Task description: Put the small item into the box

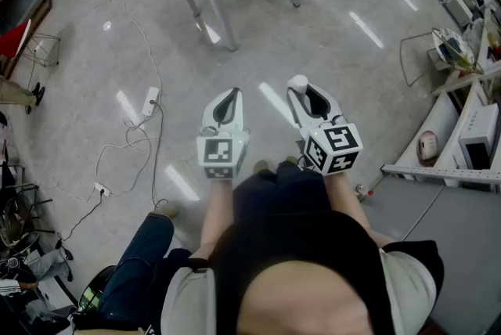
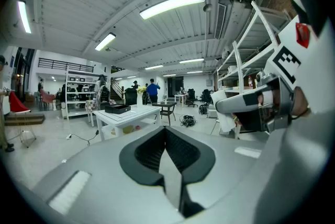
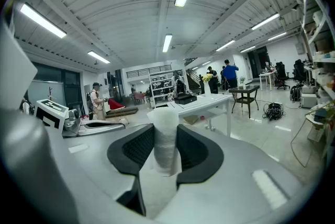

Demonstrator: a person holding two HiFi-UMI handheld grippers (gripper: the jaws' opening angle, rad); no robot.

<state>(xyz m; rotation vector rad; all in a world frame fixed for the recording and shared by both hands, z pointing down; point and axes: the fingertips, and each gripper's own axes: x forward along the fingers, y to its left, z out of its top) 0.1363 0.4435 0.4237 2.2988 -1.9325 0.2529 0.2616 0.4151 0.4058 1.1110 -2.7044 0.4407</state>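
Plainly, the one small white cylinder [image 3: 166, 150] stands between the jaws of the right gripper [image 3: 166, 130]. The two black pads pinch it from either side, and its upper end pokes out past their tips. From the head view the same cylinder [image 1: 297, 82] shows as a white knob at the front of the right gripper [image 1: 307, 95].

The left gripper [image 2: 166, 134] has its jaws pressed together with nothing between them. It is held just beside the right one, and both are visible from above, the left gripper [image 1: 229, 100] level with its neighbour.

One black box [image 3: 186, 98] sits on one white table [image 3: 209, 105], well beyond the right jaws' tips and slightly to their right. Seen past the left jaws, the box [image 2: 117, 109] lies ahead and to their left.
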